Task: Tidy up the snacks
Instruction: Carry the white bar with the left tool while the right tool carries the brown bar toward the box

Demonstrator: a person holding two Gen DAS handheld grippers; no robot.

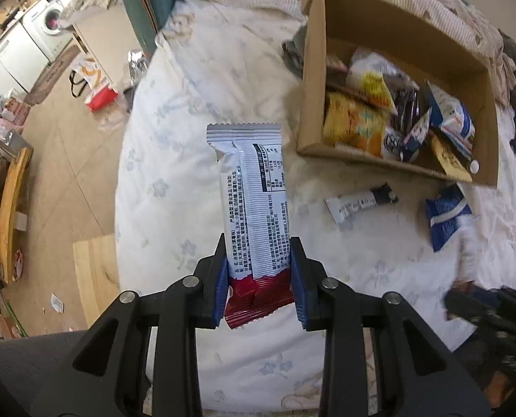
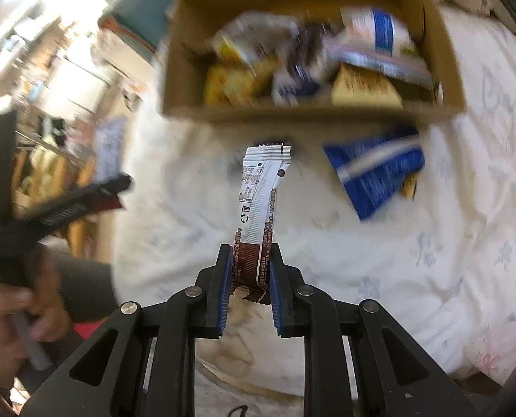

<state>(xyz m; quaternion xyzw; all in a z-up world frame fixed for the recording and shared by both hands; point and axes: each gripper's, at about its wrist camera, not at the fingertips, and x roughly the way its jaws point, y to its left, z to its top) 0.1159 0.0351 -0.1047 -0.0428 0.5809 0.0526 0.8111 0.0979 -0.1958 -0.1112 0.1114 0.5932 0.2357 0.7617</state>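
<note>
The left tool is closed on a silver-and-red snack bar. Both blue pads press the wrapper near its red end, and the silver end with printed text projects forward, clear of the bed below.

The right tool is closed on a narrower silver-and-brown snack bar. The pads clamp the brown end; the crimped silver end stands out ahead of the fingers, above the bed cover. No earlier view is available for this tool.

A cardboard box sits on the white floral bed cover toward the far right part of the bed. It is open at the top and holds a loose pile of snack packets: yellow packets at the near left inside, blue-and-white packets toward the right. The right wrist view is blurred, so individual packets there cannot be told apart.

On the bed, just outside the near wall of the box, lie two items:
- a small white-and-dark tube-shaped packet, lying flat;
- a blue packet to its right, apart from it.

The left edge of the bed borders a tiled floor. In the right wrist view a person's hand grips the handle of the other tool at the left.
</note>
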